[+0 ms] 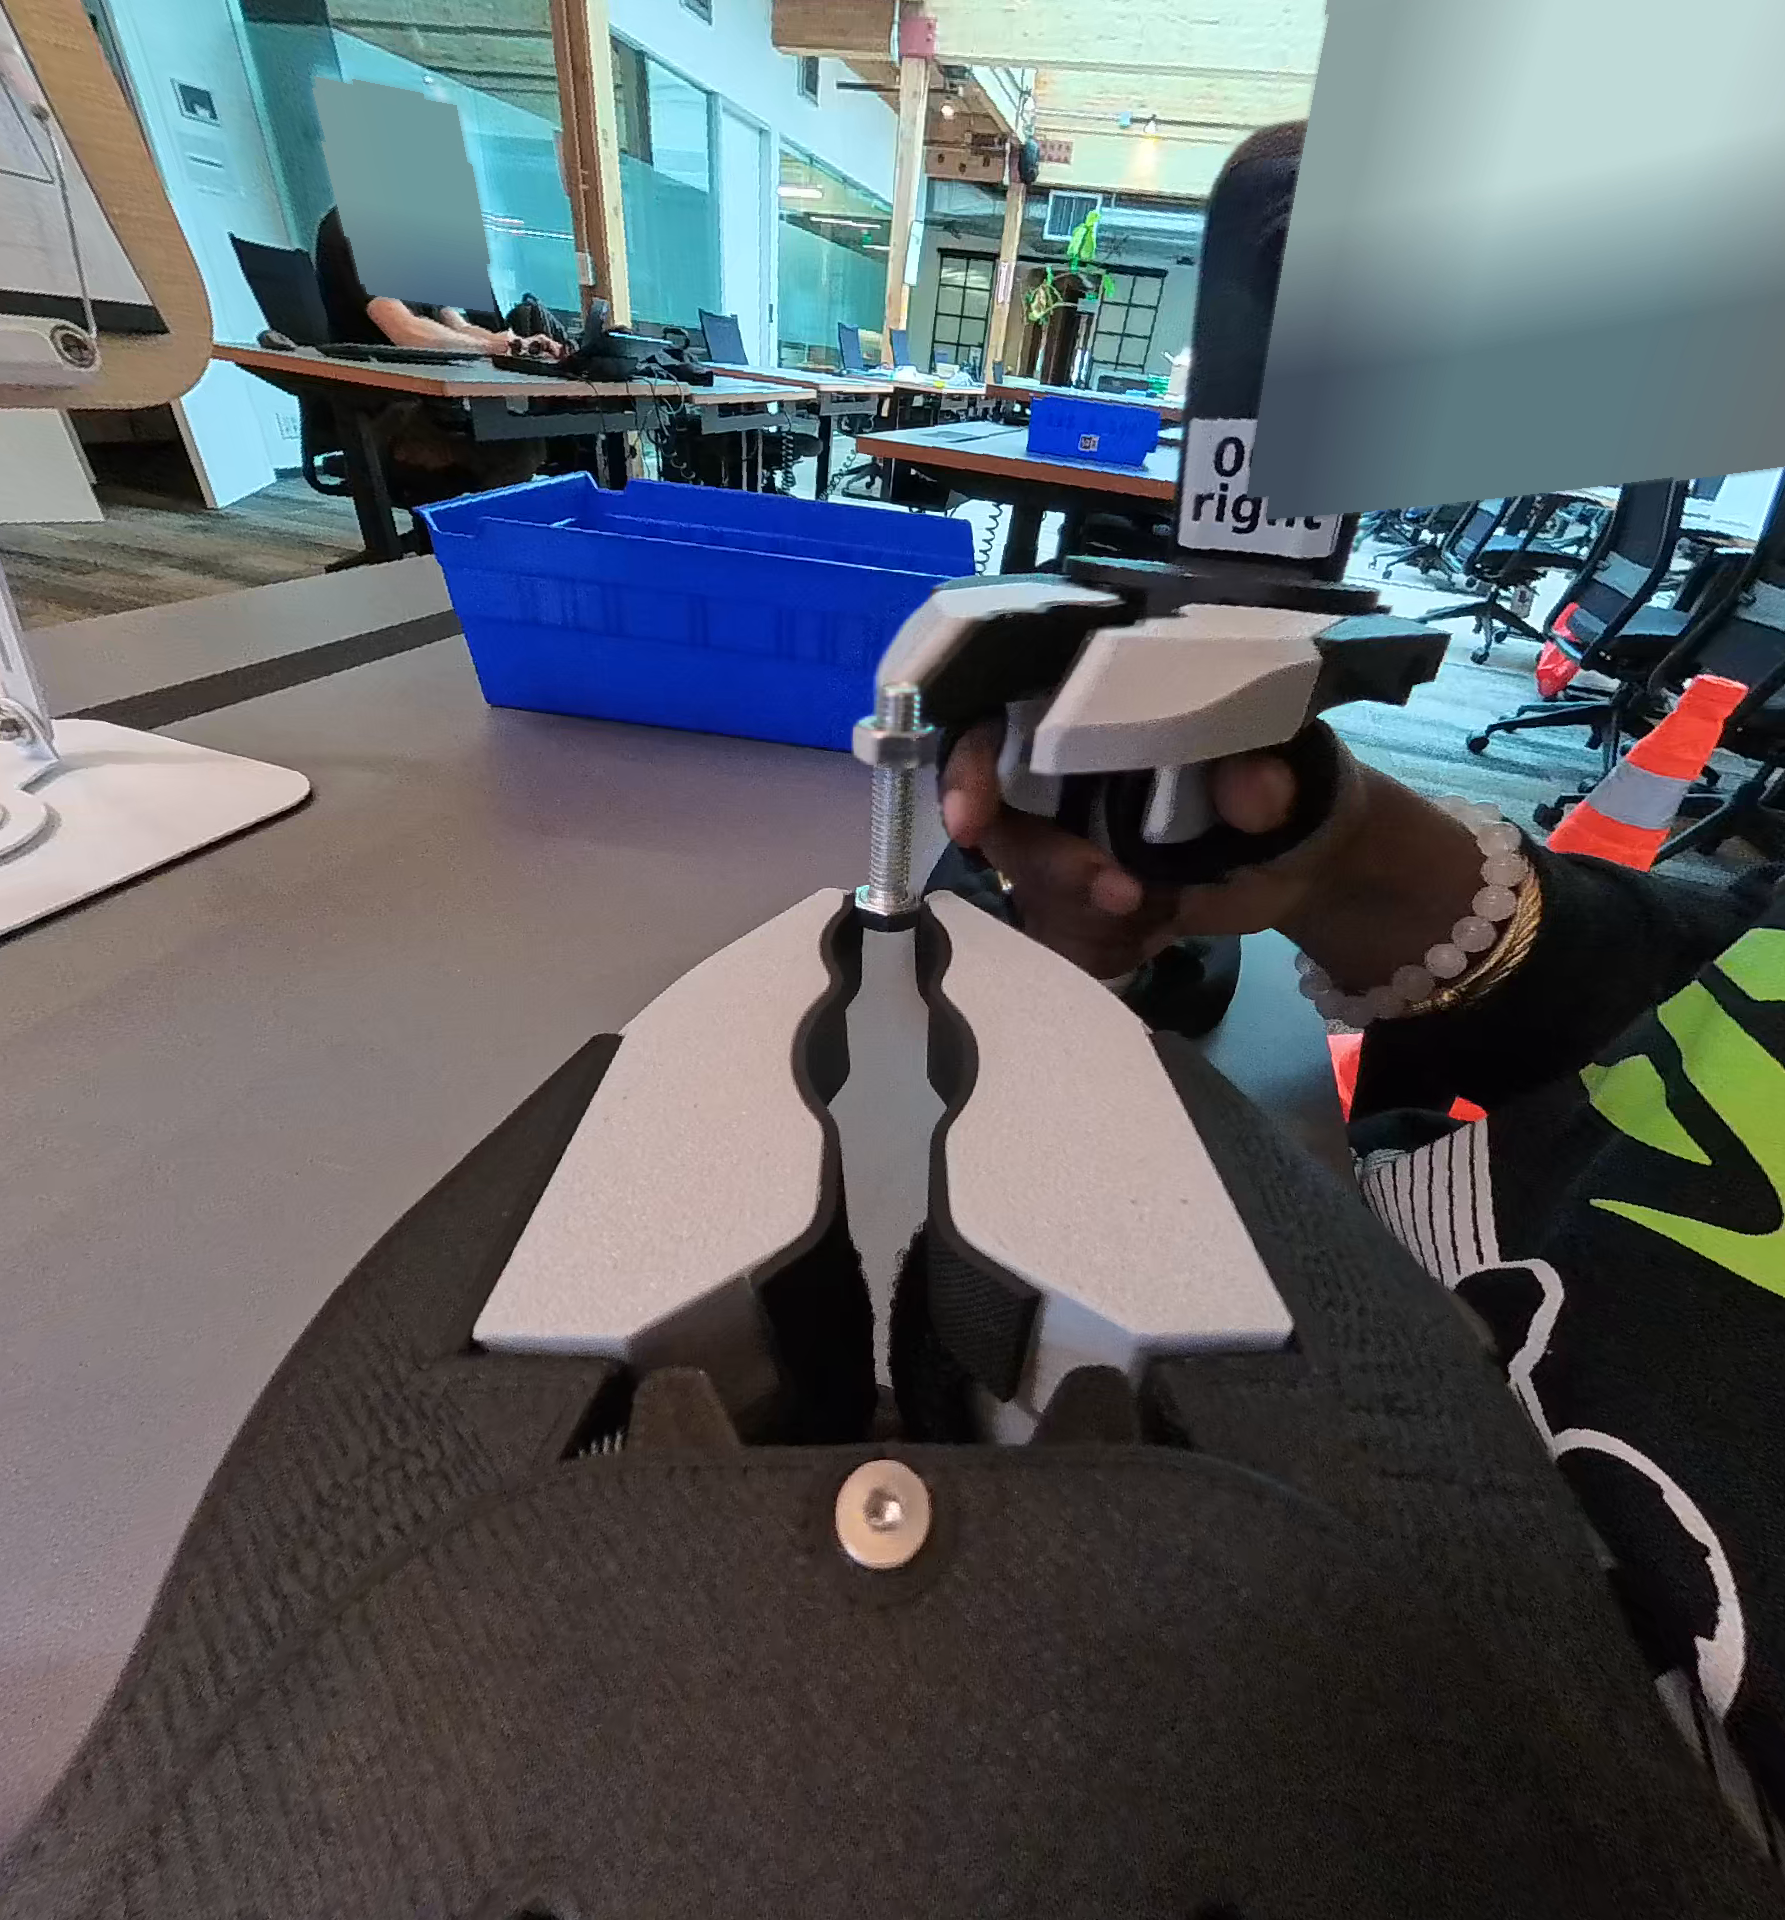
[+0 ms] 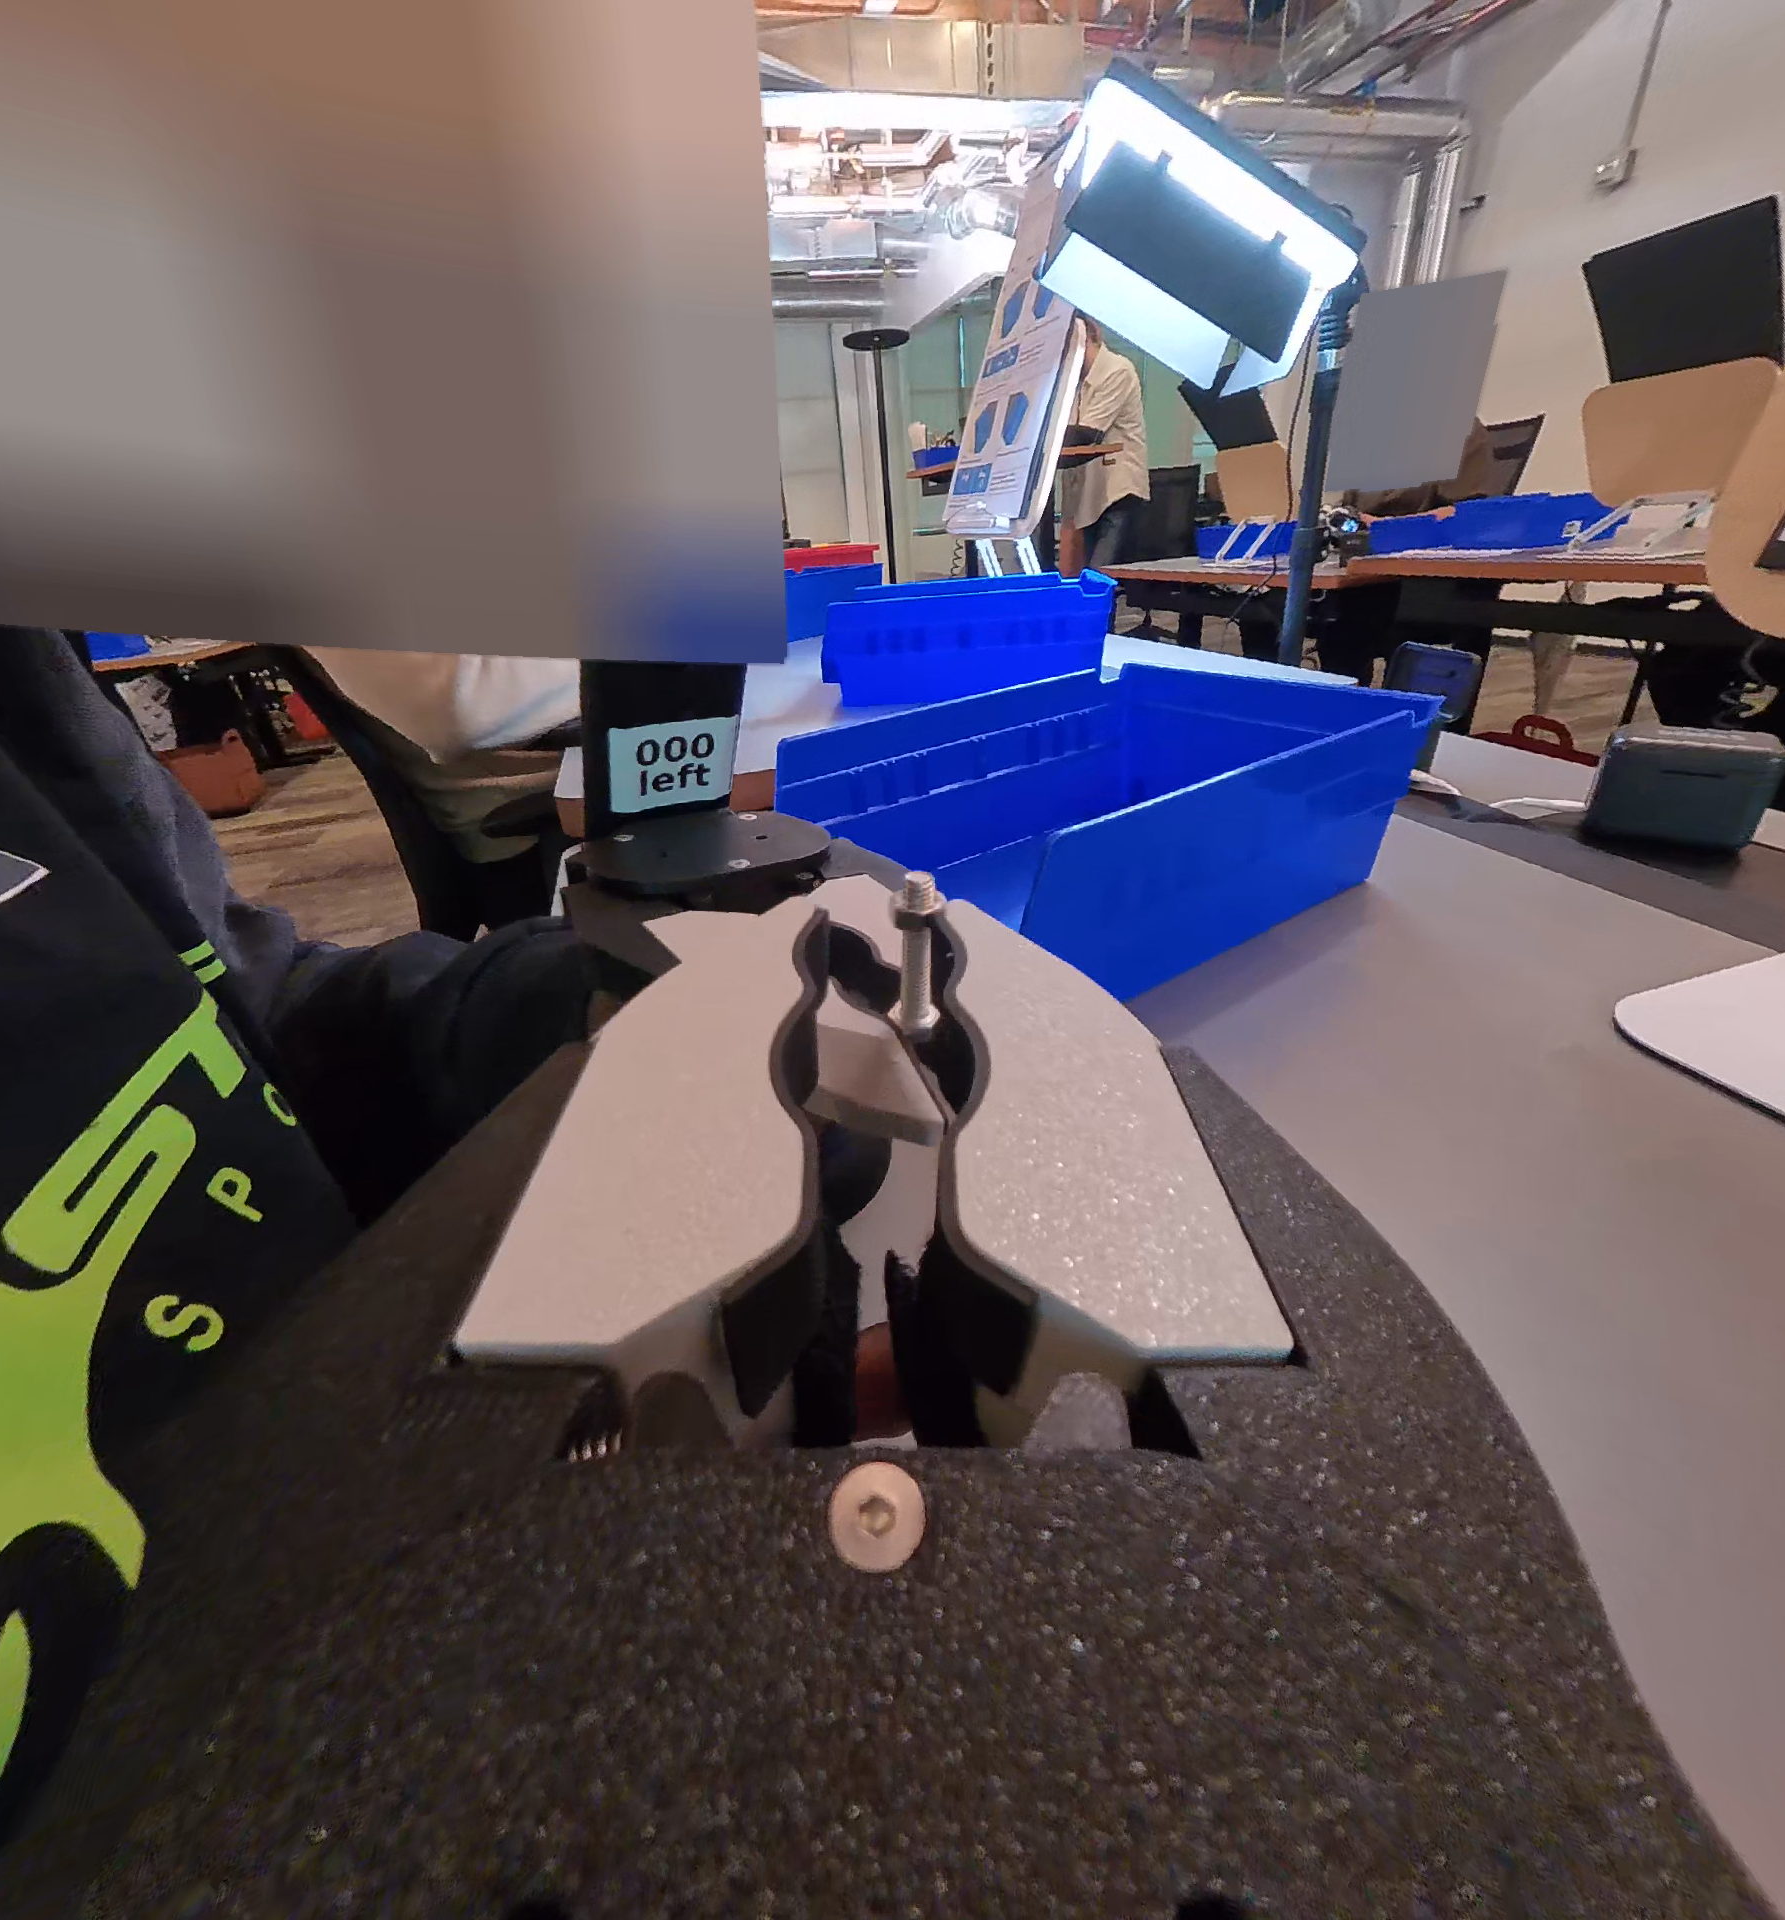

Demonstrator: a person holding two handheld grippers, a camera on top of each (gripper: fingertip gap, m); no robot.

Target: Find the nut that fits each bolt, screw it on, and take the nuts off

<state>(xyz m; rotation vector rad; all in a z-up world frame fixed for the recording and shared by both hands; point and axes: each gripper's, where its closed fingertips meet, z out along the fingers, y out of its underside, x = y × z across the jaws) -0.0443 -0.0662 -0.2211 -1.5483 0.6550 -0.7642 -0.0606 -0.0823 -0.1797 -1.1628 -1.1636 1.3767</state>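
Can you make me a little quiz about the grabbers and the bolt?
1. True or false: the bolt stands upright.
2. What holds the bolt's lower end? A) the left gripper B) a vise C) a string
3. Fill in: the nut sits near the bolt's ___ end.
Key: 1 true; 2 A; 3 top.
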